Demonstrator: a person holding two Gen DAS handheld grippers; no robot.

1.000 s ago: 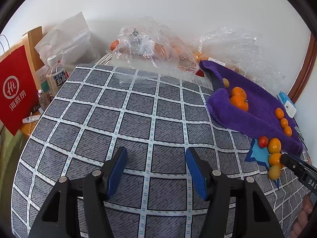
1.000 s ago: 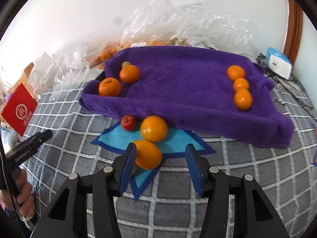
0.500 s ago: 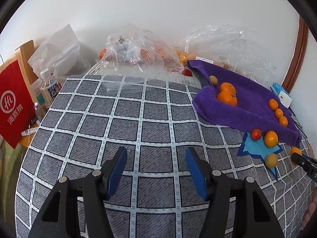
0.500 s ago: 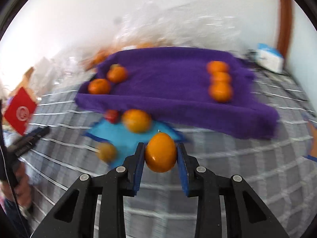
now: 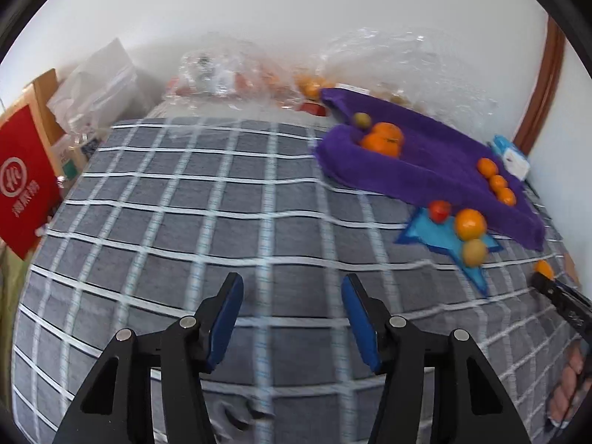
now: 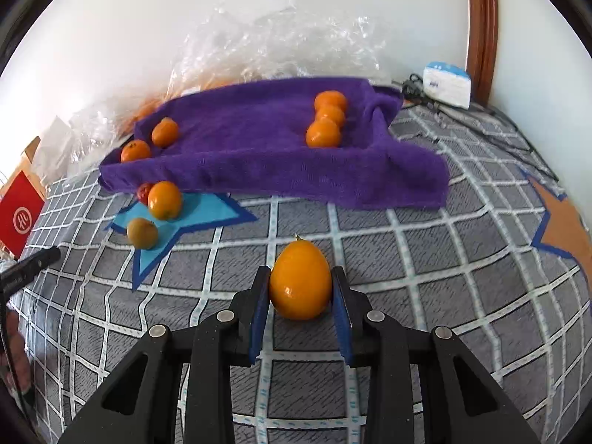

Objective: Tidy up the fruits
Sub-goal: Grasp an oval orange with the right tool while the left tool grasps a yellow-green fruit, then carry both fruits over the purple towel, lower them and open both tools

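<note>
An egg-shaped orange fruit [image 6: 300, 281] sits clamped between the blue pads of the right gripper [image 6: 300, 296], held above a grey bedcover [image 6: 407, 259] with a white grid pattern. The jaws are clenched on its sides, with the narrow stem end pointing away from the camera.

Beyond it, on a blue star patch [image 6: 196, 214], lie three loose fruits: a round orange [image 6: 164, 199], a small red fruit [image 6: 143, 192] touching it, and a dull yellow-green one [image 6: 142, 233] nearer the camera. Behind the star lies a purple towel [image 6: 259, 155], with three oranges in a row [image 6: 327, 118] on its right side and two oranges [image 6: 151, 140] near its left end. Crumpled clear plastic bags [image 6: 277, 44] lie against the wall.

The left gripper [image 5: 292, 314] hovers over bare bedcover with nothing between its jaws, which are closing. That view is blurred, so details there are uncertain.

The fruit is smooth and tapered, and the pads grip only its widest part; a quick swing could probably let it slip forward and roll away across the cover.

A second ago the right jaws stood open around this same fruit as it lay on the star patch beside the others. It has since been picked up and carried away to the right, and the left jaws have narrowed.
</note>
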